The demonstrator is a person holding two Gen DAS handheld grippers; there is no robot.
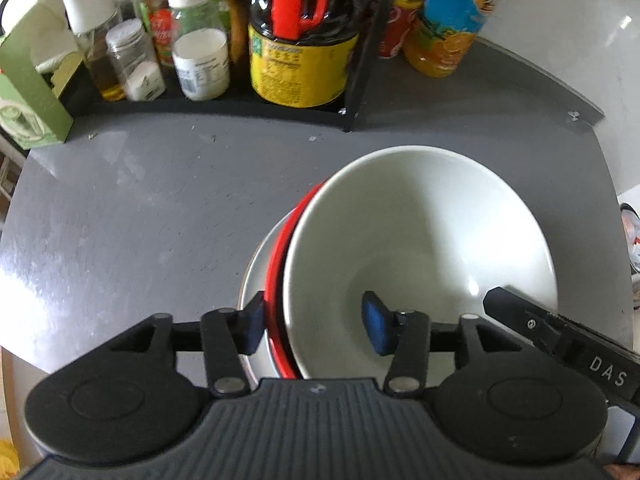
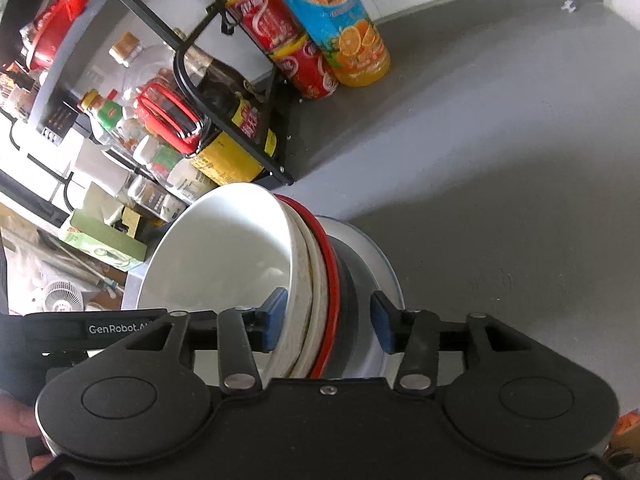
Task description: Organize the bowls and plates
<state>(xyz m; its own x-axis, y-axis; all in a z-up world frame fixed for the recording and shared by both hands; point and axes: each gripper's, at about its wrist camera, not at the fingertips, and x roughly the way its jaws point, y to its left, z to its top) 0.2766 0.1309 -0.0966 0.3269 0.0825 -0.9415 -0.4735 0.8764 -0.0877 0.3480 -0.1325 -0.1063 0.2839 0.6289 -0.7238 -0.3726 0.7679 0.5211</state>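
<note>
I have a nested stack on the grey table [image 1: 120, 208]: white bowl [image 1: 420, 248], red-rimmed bowl [image 2: 330, 264], plate [image 2: 380, 264]. My left hand-held gripper [image 1: 316, 328] and right hand-held gripper [image 2: 326, 318] are spread, straddling opposite rims. I should squeeze evenly, then lift level.

Both wrist views look down closely onto the stacked bowls [image 1: 420, 240].

White bowl [image 1: 420, 248] nested in red-rimmed bowl [image 1: 276, 280], tilted on grey countertop [image 1: 140, 208]. Left gripper [image 1: 316, 326] straddled both rims, fingers spread, near soy-sauce bottle [image 1: 302, 40].
</note>
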